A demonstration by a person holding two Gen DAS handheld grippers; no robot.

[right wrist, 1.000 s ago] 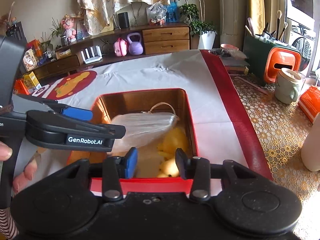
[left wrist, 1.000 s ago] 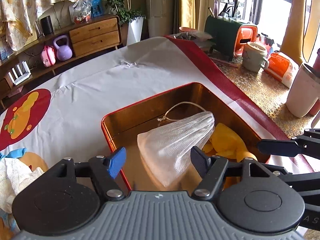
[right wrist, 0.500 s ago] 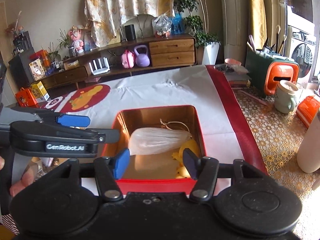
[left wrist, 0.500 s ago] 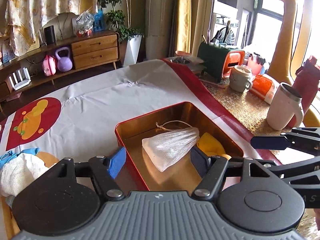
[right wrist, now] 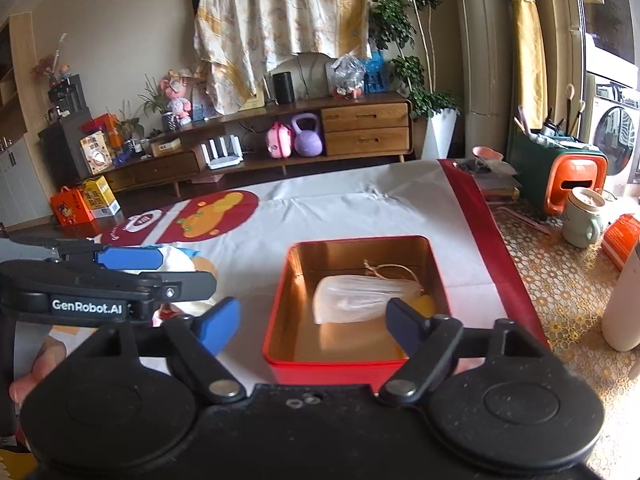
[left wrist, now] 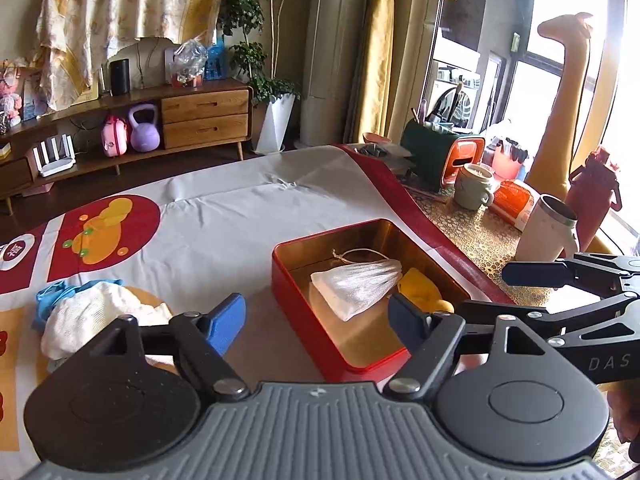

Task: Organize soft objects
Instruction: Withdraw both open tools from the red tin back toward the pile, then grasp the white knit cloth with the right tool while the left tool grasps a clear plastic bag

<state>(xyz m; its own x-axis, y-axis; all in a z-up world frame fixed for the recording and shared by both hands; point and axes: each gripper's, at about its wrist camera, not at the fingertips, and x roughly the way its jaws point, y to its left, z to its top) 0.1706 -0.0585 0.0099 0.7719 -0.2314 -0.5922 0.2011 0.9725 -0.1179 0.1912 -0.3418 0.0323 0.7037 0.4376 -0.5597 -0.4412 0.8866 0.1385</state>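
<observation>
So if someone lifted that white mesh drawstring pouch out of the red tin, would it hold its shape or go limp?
Probably limp: the white mesh drawstring pouch lies slumped and creased in the red rectangular metal tin. It likely weighs little, since the see-through netting looks thin. Its loose cord might trail or snag on the tin's rim.

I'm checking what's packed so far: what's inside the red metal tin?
Inside the red metal tin lies a white mesh drawstring pouch, partly covering a yellow soft item. What the yellow item is cannot be told.
</observation>
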